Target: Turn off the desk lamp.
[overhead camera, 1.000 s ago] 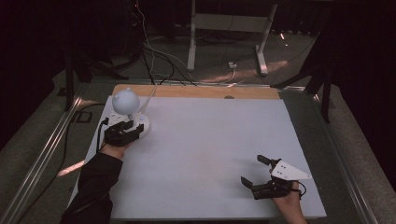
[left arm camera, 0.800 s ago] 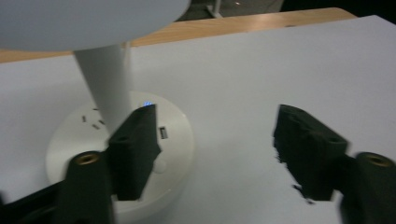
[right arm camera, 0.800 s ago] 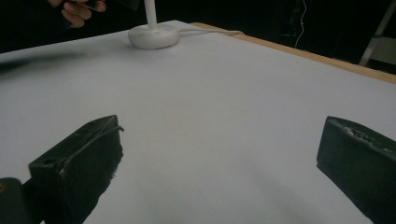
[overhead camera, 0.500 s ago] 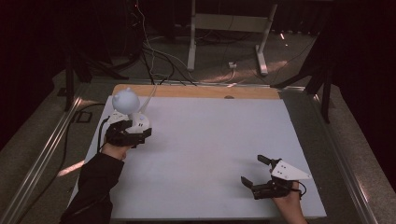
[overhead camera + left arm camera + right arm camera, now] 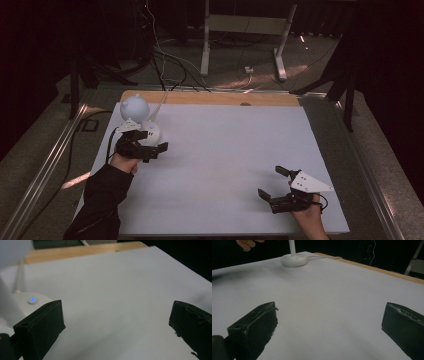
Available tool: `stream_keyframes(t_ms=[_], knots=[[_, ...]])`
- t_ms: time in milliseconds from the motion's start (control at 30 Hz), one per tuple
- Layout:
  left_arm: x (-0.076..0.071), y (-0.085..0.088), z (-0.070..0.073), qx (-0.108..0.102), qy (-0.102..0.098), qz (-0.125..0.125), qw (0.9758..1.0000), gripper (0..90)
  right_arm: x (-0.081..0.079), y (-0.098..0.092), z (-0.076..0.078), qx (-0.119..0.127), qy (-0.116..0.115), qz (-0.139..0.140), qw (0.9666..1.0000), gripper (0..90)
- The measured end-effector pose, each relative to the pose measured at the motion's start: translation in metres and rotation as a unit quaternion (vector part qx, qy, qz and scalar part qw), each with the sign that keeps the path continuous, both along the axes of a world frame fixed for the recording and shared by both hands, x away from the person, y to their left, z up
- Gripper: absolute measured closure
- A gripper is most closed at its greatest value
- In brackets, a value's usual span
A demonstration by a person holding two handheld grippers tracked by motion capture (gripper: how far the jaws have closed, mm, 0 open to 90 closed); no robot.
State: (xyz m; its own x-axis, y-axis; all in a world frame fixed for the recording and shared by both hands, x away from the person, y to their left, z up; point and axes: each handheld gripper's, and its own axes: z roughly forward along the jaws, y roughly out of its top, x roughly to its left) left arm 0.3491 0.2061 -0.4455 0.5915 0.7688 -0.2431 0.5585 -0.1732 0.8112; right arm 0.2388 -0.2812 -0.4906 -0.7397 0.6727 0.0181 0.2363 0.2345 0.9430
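Observation:
A small white desk lamp with a round head (image 5: 135,106) and a round base (image 5: 151,134) stands at the far left of the white table (image 5: 235,150). My left gripper (image 5: 152,141) is open right at the near side of the base, its jaws pointing right. In the left gripper view its wide jaws (image 5: 115,312) frame bare table, and the lamp base (image 5: 22,302) with a glowing blue button (image 5: 32,299) lies just beyond the left jaw. My right gripper (image 5: 272,182) is open and holds nothing, low over the near right of the table. The right gripper view (image 5: 329,312) shows the lamp base (image 5: 294,259) far off.
A white cord (image 5: 161,102) runs from the lamp off the far edge, where a wooden strip (image 5: 210,98) shows. Cables and a metal stand's legs (image 5: 240,45) lie on the floor beyond. A metal rail (image 5: 45,170) runs along the left.
My left gripper has drawn back a little from the lamp base toward the near side and turned its jaws to the right. The right gripper has hardly moved.

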Motion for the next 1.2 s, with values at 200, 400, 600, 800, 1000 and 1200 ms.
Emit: stream_keyframes(t_ms=[200, 400, 600, 800, 1000, 1200], knots=[[-0.007, -0.002, -0.005, 0.016, 0.005, -0.006, 0.9998, 0.5, 0.0, 0.0, 0.0, 0.001, 0.0, -0.001, 1.0, 0.0], [-0.019, 0.003, -0.012, 0.017, 0.0, -0.009, 0.9998, 0.5, 0.0, 0.0, 0.0, 0.0, -0.001, -0.001, 1.0, 0.0], [-0.033, 0.007, -0.021, 0.011, 0.003, -0.005, 0.9999, 0.6, -0.001, 0.001, 0.001, -0.001, -0.002, 0.001, 1.0, 0.0], [-0.045, 0.012, -0.027, 0.015, 0.005, -0.006, 0.9999, 0.6, -0.001, 0.001, 0.001, 0.0, -0.001, 0.0, 1.0, 0.0], [-0.059, 0.01, -0.034, 0.012, 0.006, -0.023, 0.9997, 0.6, -0.001, 0.001, 0.001, 0.0, -0.001, 0.0, 1.0, 0.0], [-0.073, 0.008, -0.04, 0.022, 0.004, -0.034, 0.9992, 0.6, -0.001, 0.001, 0.001, -0.001, 0.001, 0.001, 1.0, 0.0]])
